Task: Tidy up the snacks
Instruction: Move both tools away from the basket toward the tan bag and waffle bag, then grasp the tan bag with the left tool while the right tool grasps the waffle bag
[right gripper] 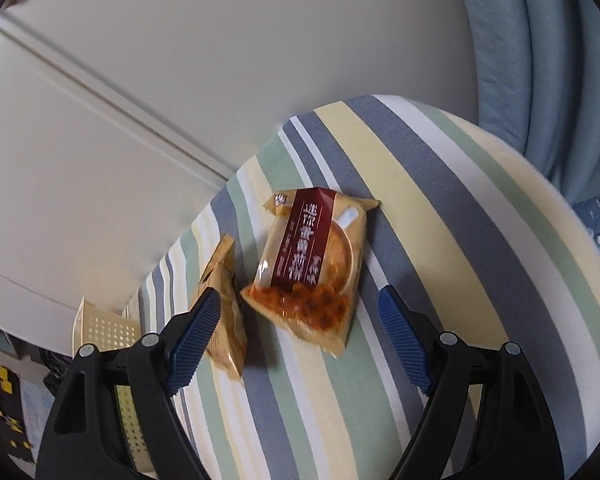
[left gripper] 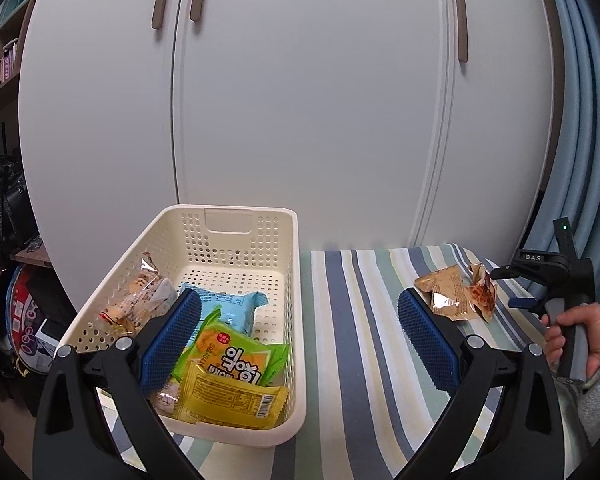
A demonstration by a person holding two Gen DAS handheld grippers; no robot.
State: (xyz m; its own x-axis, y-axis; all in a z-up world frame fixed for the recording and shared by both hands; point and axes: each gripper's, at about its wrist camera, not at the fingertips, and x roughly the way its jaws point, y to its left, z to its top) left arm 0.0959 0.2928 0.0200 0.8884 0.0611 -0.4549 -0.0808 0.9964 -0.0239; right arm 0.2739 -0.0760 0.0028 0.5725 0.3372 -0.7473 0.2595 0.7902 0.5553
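Since the basket (left gripper: pixel 236 432) already holds several packets and two snacks lie loose on the striped cloth (right gripper: pixel 440 240), I judge the coming move to be a pick with my right gripper (right gripper: pixel 300 336). From the right wrist view, the pastry packet (right gripper: pixel 312 264) with the dark red band lies just ahead of the fingers at twelve o'clock, between the lines of the two blue pads (right gripper: pixel 404 344). Its long axis runs from about one o'clock down to seven, so it sits slightly skewed to my closing direction. The fingers stand wide apart and hold nothing; neither pad touches the wrapper. The second, tan packet (right gripper: pixel 224 312) lies at ten o'clock, partly hidden behind my left pad, just beside the first; I cannot tell whether they touch.

My left gripper (left gripper: pixel 300 340) is also spread open and empty, straddling the near right corner of the basket, well apart from both loose packets, so the right hand (left gripper: pixel 572 332) is clearly nearer.

The left wrist view gives what the right cannot: the basket's contents, including the yellow-green packet (left gripper: pixel 236 360) and light blue packet (left gripper: pixel 232 308), with free floor at the far end. The right wrist view alone shows the pastry packet's printed face and outline, and only a sliver of the basket at eight o'clock.
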